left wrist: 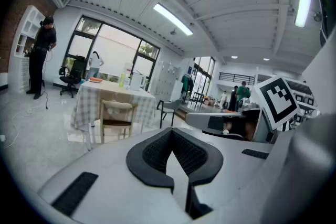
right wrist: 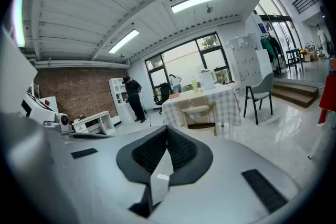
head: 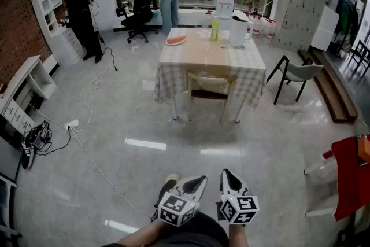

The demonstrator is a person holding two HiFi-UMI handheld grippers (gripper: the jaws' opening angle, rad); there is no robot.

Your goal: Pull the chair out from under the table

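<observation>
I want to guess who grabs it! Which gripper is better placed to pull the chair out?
Right gripper, barely: its view faces the chair more squarely. The left gripper is equally shut, empty and far.

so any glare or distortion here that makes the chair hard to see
Head view: light streaks glare on the glossy floor short of the chair, which stays clear. Left gripper view: fisheye bending, dark corners, chair small. Right gripper view: same bending, windows washed out.
</observation>
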